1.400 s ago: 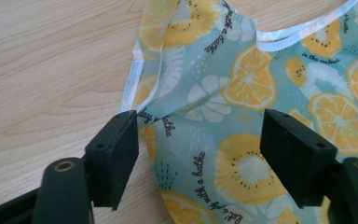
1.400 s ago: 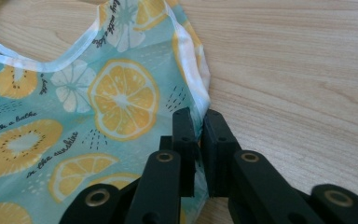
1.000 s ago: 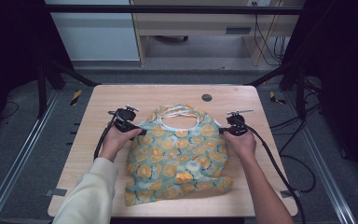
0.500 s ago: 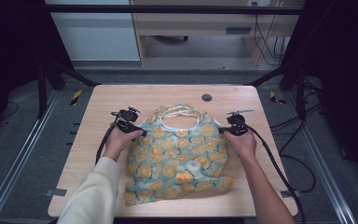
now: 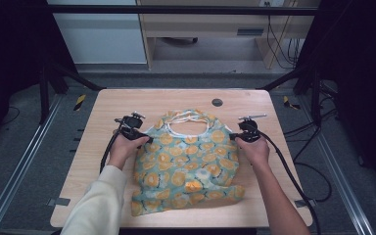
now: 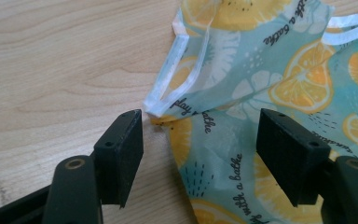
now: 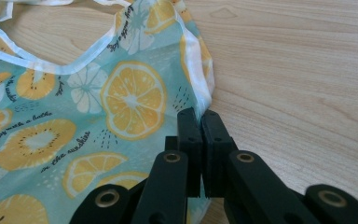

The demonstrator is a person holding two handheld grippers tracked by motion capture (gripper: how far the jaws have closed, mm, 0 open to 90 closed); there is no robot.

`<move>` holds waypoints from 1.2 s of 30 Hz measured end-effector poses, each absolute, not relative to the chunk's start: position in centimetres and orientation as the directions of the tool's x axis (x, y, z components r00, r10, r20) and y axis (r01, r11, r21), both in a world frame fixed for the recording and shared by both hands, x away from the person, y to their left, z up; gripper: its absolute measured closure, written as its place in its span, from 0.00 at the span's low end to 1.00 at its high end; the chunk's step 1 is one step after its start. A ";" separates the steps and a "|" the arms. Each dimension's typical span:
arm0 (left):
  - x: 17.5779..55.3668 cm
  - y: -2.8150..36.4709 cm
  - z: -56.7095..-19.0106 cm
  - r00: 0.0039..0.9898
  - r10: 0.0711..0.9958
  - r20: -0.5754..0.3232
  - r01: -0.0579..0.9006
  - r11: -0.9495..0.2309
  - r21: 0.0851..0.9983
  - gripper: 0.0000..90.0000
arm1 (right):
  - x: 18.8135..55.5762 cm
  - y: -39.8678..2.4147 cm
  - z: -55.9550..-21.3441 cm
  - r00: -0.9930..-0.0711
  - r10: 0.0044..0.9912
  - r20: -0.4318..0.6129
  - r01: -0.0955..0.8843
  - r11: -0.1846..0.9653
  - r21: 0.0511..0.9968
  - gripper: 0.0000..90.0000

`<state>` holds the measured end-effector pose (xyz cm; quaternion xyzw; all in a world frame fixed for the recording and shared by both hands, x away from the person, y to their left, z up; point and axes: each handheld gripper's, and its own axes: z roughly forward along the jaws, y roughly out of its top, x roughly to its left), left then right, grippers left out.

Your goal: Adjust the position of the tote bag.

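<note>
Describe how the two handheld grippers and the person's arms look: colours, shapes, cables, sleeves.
Both the left gripper and the right gripper are black, each with two blocky rectangular jaws on arms with brass-ringed pivot holes. Small metal fittings top each one. A black cable trails back from each. The left arm wears a cream long sleeve; the right forearm is unsleeved.

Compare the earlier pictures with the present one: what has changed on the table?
Little: the left gripper has its jaws just opened wider, straddling the teal lemon-print fabric bag at its corner without pressing. The right gripper stays clamped on the opposite edge; the bag lies unmoved.
</note>
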<state>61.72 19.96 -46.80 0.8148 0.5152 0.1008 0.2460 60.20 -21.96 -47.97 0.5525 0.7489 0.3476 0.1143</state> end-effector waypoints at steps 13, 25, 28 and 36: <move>61.5 19.6 -46.9 0.479 0.874 -0.080 0.774 -0.378 0.508 0.77 | 60.2 -22.0 -47.8 -0.368 0.905 0.214 0.744 0.149 0.651 0.98; 61.2 19.1 -46.1 0.501 0.860 -0.101 0.748 -0.371 0.550 0.97 | 60.1 -22.3 -47.1 -0.375 0.902 0.215 0.727 0.142 0.672 0.99; 61.1 19.2 -45.5 0.503 0.859 -0.098 0.737 -0.367 0.567 0.98 | 60.0 -22.4 -46.5 -0.385 0.898 0.213 0.711 0.141 0.689 0.99; 60.5 19.2 -43.7 0.505 0.858 -0.096 0.702 -0.343 0.625 0.99 | 59.6 -22.3 -44.7 -0.409 0.890 0.201 0.664 0.139 0.735 0.99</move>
